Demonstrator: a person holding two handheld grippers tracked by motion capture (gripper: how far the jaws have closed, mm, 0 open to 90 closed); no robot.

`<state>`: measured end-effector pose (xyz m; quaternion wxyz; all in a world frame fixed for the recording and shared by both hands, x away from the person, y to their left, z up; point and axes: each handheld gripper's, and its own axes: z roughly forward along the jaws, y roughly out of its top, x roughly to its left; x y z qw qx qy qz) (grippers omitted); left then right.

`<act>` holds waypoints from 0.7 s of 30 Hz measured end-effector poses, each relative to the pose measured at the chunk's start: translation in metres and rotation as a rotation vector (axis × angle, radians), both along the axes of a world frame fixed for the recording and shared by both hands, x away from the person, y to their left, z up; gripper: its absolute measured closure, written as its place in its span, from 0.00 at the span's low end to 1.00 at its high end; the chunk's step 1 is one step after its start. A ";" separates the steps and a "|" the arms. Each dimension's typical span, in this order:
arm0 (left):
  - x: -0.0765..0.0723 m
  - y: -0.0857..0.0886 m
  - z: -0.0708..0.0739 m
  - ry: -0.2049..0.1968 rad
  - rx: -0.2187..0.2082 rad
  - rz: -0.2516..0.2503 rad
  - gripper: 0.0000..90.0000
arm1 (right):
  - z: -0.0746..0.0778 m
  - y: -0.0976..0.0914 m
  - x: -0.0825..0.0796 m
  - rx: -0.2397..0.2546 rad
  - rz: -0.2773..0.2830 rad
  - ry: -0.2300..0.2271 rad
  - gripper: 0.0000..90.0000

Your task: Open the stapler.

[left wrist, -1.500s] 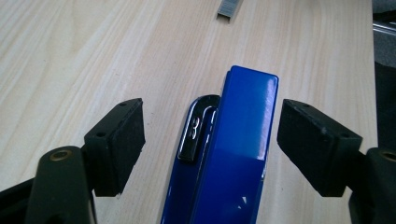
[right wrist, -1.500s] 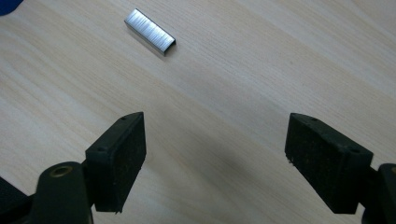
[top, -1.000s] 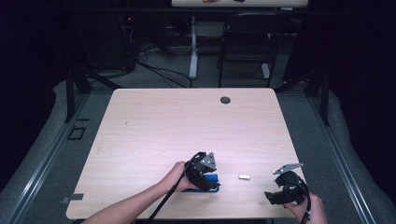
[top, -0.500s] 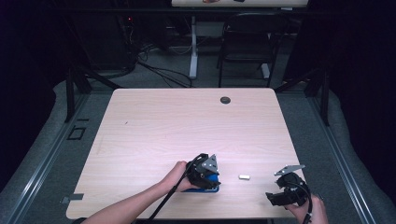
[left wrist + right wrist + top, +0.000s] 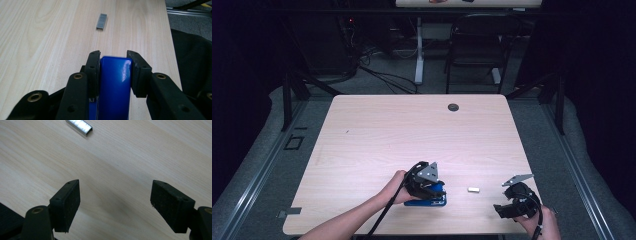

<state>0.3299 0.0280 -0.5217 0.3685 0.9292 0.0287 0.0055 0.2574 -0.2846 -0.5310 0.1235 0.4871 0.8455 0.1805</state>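
Note:
A blue stapler (image 5: 428, 201) lies near the front edge of the light wooden table (image 5: 412, 135). My left gripper (image 5: 436, 189) is shut on it. In the left gripper view both pads press the sides of the stapler (image 5: 115, 82), with the left gripper (image 5: 113, 62) pointing toward a short strip of staples (image 5: 101, 21). The strip of staples (image 5: 473, 190) lies on the wood between the two grippers. My right gripper (image 5: 504, 207) rests at the front right corner, open. In the right gripper view the right gripper (image 5: 120, 200) holds nothing, and the strip of staples (image 5: 79, 125) lies ahead, up and to the left.
A black round grommet (image 5: 453, 107) sits in the table near its far edge. A dark chair (image 5: 474, 45) and desk legs stand beyond the table. The table's right edge runs close to my right hand.

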 end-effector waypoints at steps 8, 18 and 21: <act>0.000 0.006 0.004 -0.013 -0.018 -0.009 0.73 | 0.005 0.001 0.006 0.091 -0.020 -0.007 0.26; -0.001 0.010 0.006 -0.035 -0.043 -0.030 0.73 | 0.022 0.042 0.008 0.176 0.049 -0.063 0.35; -0.002 0.011 0.006 -0.042 -0.041 -0.031 0.73 | 0.026 0.060 0.009 0.173 0.094 -0.080 0.50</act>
